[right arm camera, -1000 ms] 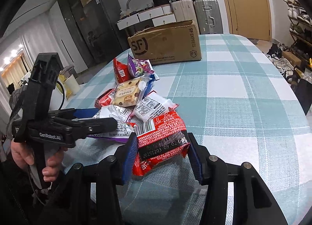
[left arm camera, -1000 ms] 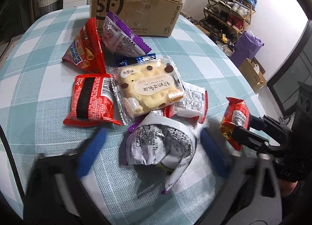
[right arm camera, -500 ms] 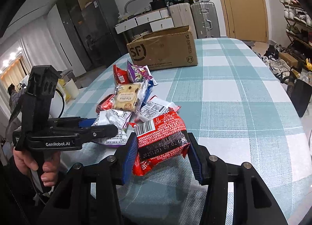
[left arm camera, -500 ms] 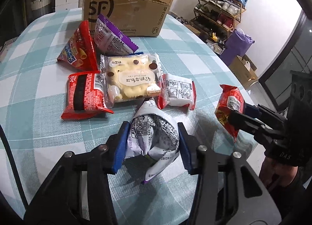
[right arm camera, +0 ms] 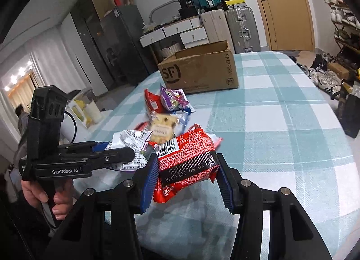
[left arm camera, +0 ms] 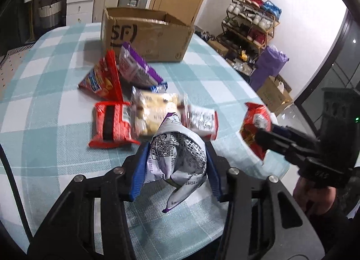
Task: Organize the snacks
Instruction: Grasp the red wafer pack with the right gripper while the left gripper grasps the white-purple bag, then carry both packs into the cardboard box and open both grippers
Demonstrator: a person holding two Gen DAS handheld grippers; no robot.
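Note:
My left gripper point(left arm camera: 176, 165) is shut on a silver-and-purple snack bag point(left arm camera: 177, 158) and holds it above the checked tablecloth point(left arm camera: 45, 124). My right gripper point(right arm camera: 186, 176) is shut on a red snack pack point(right arm camera: 186, 158), also lifted; that pack shows at the right in the left wrist view point(left arm camera: 255, 129). The left gripper and its bag point(right arm camera: 128, 142) show at the left in the right wrist view. Several snacks lie in a pile: a red pack point(left arm camera: 111, 123), a cream cookie pack point(left arm camera: 157, 111), a purple bag point(left arm camera: 137, 68). An open SF cardboard box point(left arm camera: 146, 34) stands behind them.
The table's near edge lies just under both grippers. Suitcases point(right arm camera: 225, 25) and white drawers point(right arm camera: 175, 32) stand behind the box. A shoe rack point(left arm camera: 252, 25) and a purple bag point(left arm camera: 270, 66) stand on the floor to the right.
My left gripper closed on the silver-and-purple bag and lifted it off the table. My right gripper kept hold of the red pack and rose with it.

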